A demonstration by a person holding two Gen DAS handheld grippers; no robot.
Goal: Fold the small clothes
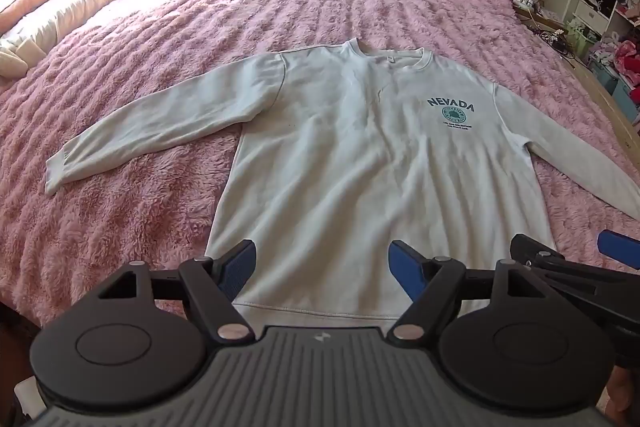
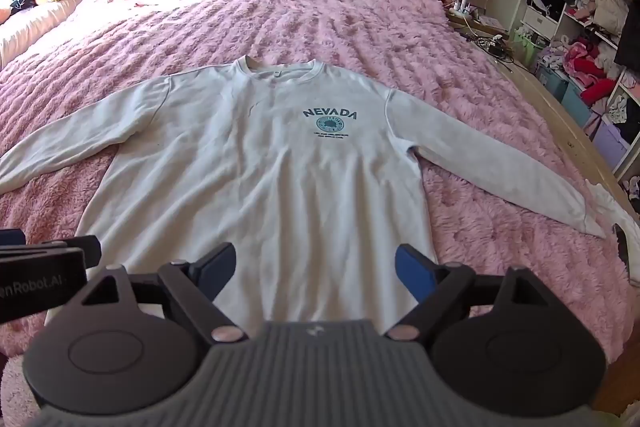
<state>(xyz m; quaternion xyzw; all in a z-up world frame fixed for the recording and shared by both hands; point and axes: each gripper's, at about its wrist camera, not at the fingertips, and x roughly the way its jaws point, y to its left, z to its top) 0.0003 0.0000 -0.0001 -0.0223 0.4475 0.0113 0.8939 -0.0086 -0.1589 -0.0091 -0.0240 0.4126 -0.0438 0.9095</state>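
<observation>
A white sweatshirt (image 2: 256, 183) lay flat on the pink bed (image 2: 340, 27) — front up, sleeves spread left and right. Both the left gripper (image 1: 322, 267) and right gripper (image 2: 314, 269) hovered over its near hem, jaws wide apart, holding nothing.

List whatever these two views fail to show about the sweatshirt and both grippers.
- Sweatshirt: in the left wrist view, the right sleeve cuff is cut off by the frame edge; in the right wrist view, the left cuff likewise.
- Hem: the right wrist view hides it behind the right gripper.
- Small print under NEVADA: too small to read.
- Left gripper: open; height above the cloth unclear.
</observation>
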